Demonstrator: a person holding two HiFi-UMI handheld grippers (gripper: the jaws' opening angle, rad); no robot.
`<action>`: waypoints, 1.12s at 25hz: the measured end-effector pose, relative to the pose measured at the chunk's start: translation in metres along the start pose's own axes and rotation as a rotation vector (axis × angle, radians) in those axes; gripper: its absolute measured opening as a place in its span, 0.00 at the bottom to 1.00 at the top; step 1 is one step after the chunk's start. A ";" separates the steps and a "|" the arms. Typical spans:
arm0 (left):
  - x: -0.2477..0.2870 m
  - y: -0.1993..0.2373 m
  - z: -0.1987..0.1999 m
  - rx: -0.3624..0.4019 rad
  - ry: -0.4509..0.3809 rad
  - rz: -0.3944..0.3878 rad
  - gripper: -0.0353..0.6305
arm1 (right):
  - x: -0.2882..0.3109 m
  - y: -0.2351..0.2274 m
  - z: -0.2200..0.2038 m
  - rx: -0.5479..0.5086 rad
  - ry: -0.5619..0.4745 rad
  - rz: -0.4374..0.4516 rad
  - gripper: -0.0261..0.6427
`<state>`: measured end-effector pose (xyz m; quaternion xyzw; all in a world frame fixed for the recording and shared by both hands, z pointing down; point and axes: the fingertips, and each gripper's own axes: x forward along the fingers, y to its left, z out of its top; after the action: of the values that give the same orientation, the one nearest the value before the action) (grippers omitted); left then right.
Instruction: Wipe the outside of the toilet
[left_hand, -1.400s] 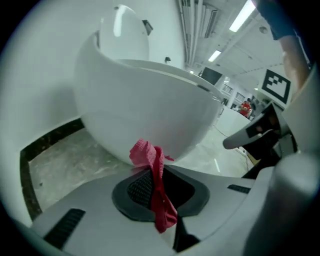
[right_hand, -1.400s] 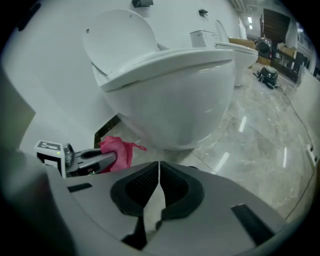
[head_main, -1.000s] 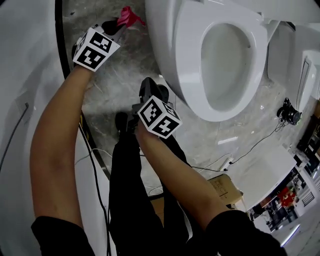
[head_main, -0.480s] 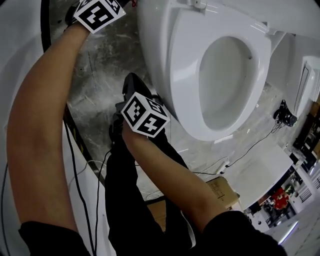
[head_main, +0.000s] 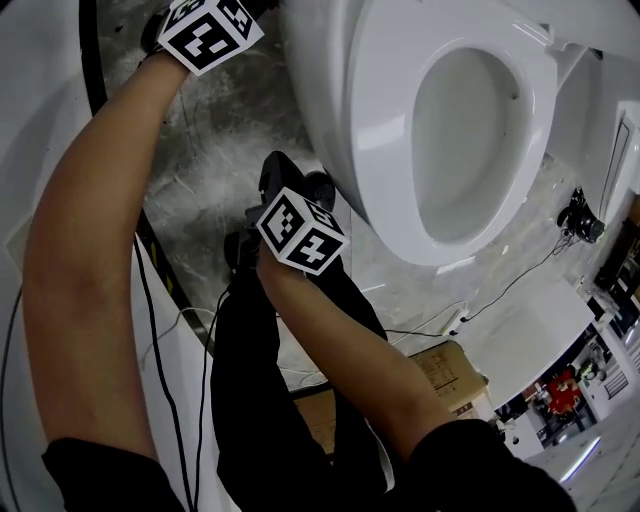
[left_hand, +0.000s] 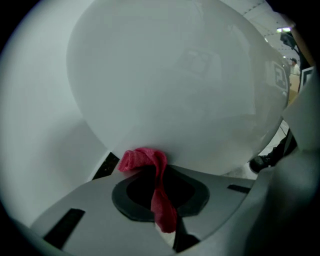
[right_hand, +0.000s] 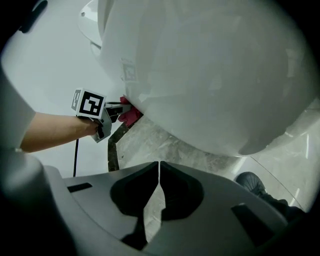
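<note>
Change over the last second: left gripper has swung from out over the grey floor in to the toilet. A second ago the red cloth showed loose beside the bowl in the head view. Now that view only catches the gripper's marker cube at the top edge; cloth is out of sight there.

Left gripper view: jaws clamped on the cloth, bunched end sticking out ahead and touching the bowl's curved outer wall, low down. Right gripper view agrees: cloth is on the underside curve of the bowl on its far side.

Right gripper: jaws together, nothing between them. Barely moved, low by the near side of the bowl, just off the porcelain, idle.

Read: approach is over, contact is made, wiping can start. I'd call it very early, since one small spot is under the cloth and the rest of the outside is still to do. Contact patch is small: only the cloth tip touches, so strokes need pressure and overlap or the jaw tips may scrape the porcelain.
</note>
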<state>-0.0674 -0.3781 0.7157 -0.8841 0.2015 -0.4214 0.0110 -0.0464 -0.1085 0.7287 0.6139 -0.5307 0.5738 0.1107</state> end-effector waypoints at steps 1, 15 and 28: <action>-0.001 -0.010 -0.001 -0.009 0.000 -0.006 0.13 | -0.003 -0.005 -0.002 0.001 -0.001 -0.007 0.09; -0.012 -0.145 -0.019 -0.235 -0.015 -0.038 0.13 | -0.038 -0.092 -0.007 -0.041 -0.063 -0.139 0.09; -0.011 -0.280 -0.015 -0.399 -0.034 -0.115 0.13 | -0.083 -0.177 -0.014 -0.059 -0.100 -0.270 0.09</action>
<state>0.0124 -0.1144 0.7704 -0.8858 0.2301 -0.3580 -0.1851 0.1015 0.0183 0.7484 0.7040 -0.4645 0.5068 0.1784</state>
